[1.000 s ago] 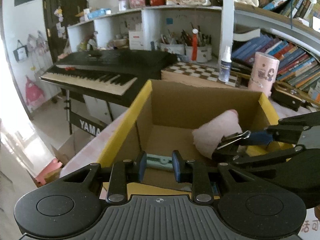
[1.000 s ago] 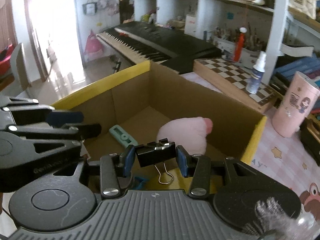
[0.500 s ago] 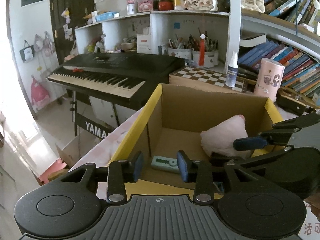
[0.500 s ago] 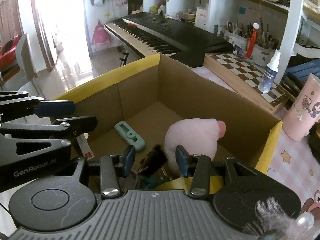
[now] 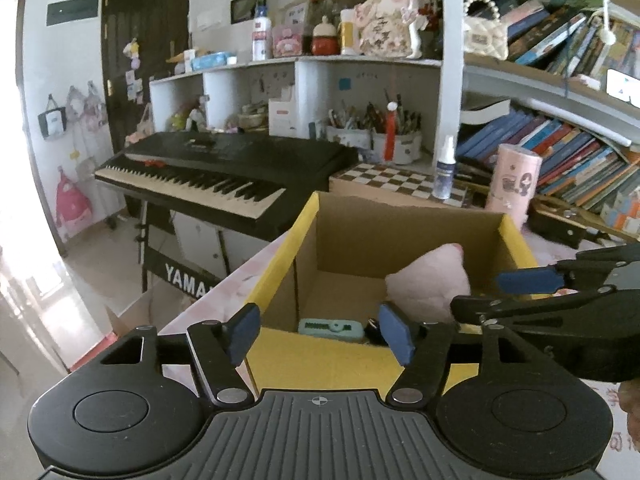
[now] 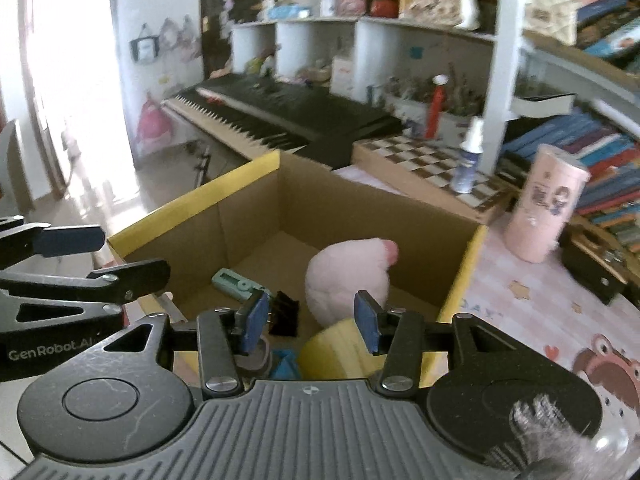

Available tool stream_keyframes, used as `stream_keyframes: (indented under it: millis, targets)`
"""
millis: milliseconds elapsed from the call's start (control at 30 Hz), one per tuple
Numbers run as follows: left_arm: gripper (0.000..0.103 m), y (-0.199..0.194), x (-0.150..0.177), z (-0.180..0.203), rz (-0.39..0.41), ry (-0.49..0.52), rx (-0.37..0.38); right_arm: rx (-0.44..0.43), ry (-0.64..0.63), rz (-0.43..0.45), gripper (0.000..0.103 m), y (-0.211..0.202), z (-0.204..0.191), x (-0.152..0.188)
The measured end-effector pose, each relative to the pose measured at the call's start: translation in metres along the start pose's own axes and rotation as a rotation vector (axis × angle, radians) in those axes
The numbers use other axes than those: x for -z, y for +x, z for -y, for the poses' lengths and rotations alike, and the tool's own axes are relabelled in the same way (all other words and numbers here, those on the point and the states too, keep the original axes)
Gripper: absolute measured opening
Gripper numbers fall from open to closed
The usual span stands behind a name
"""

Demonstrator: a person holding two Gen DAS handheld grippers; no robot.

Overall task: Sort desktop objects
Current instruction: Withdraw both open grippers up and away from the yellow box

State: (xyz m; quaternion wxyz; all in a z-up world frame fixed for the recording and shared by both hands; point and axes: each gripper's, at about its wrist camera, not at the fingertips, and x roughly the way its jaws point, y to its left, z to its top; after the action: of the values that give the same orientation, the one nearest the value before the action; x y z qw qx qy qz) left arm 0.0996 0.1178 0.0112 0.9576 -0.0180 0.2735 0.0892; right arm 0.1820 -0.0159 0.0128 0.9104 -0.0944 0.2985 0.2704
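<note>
Inside the open brown cardboard box with yellow-taped rims (image 6: 464, 264), on its floor, lie the sorted items: a soft pink plush toy (image 6: 346, 276) against the right wall, a flat mint-green plastic device with a ribbed window (image 6: 236, 282) toward the left, and a black metal binder clip (image 6: 285, 314) just beside it at the near wall. I judge the plush to be light and compressible, best pinched across its bulk; the mint device looks stiff, smooth and possibly slippery, so I would take it across its narrow sides; the clip is small, rigid and springy, and its body gives the surest hold. My left gripper (image 5: 320, 330) hangs over the near rim with its jaws apart, having just been opening, and nothing is between them. My right gripper (image 6: 310, 316) likewise stands with pads apart and empty above the near rim, the clip lying below and beyond its left pad. A blue object and a yellow curved piece sit under the right gripper; I cannot identify them. Outward, the pink patterned tablecloth (image 6: 540, 308) carries a partly hidden word ending in "DAY". The black electronic keyboard (image 5: 224, 168) behind shows "YAMA" on its stand panel. The left gripper's body, seen from the right wrist, reads "GenRobot". Print on the pink cylindrical canister (image 6: 548, 212) is illegible.
</note>
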Motion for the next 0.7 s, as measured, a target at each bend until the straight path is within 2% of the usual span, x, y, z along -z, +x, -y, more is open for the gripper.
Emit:
stream_keyframes:
  millis: [200,333,467,700]
  targets:
    - [0.078,-0.024,0.012,0.000,0.017,0.026,0.042,0.088,0.064,0.052,0.046,-0.037,-0.006,0.020]
    - [0.081,-0.040,0.024,0.001,0.016,0.048,0.077,0.162,0.124,0.073,0.046,-0.063,-0.010,0.042]
    - [0.086,-0.055,0.036,0.002,0.017,0.072,0.100,0.217,0.169,0.073,0.049,-0.087,-0.015,0.065]
    - [0.089,-0.080,0.060,0.007,0.000,0.109,0.145,0.312,0.239,0.069,0.053,-0.126,-0.028,0.107]
